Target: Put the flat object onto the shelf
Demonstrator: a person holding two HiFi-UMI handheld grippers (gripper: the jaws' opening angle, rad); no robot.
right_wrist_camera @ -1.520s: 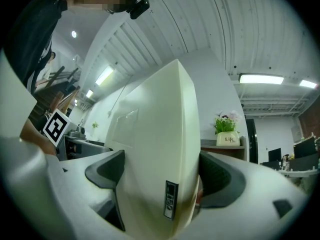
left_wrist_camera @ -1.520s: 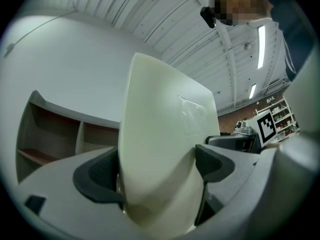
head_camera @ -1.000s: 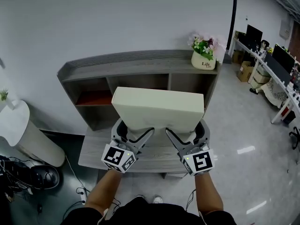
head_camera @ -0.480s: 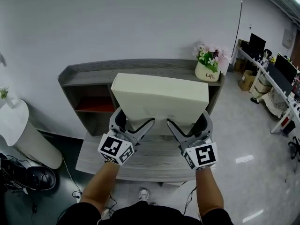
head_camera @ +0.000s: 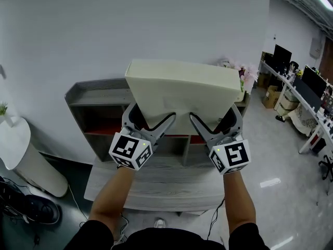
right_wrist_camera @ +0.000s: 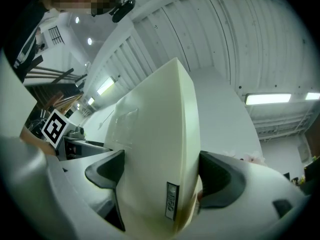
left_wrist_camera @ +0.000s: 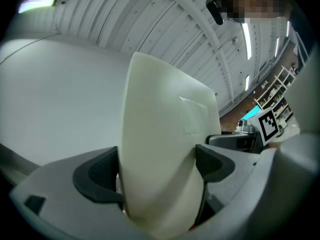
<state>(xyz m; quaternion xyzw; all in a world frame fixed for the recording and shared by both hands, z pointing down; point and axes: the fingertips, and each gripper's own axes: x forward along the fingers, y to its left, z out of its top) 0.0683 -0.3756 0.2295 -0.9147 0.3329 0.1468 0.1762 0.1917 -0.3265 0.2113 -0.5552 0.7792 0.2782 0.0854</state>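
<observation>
The flat object (head_camera: 179, 90) in the middle of the frame is pale cream, with a small grey label (right_wrist_camera: 171, 201) on its edge. The left gripper (head_camera: 150, 121) and right gripper (head_camera: 214, 121) are light grey with black pads (left_wrist_camera: 97, 176). Each carries a cube of black-and-white squares. The shelf (head_camera: 96, 90) behind is grey with wood lines and a red patch (head_camera: 101, 132) inside. Pink flowers (head_camera: 250, 73) show at the right. The wall (head_camera: 104, 25) is white.

The shelf (head_camera: 96, 94) top lies bare at its left end, a low rim along its back and side, the wall (head_camera: 104, 30) close behind. Flowers (head_camera: 248, 77) crowd the right end. The slab (head_camera: 182, 87), clamped in the left claw (head_camera: 150, 117) and right claw (head_camera: 214, 116), hides the middle. Open-fronted cubbies sit below, a low bench (head_camera: 156, 186) before them.
</observation>
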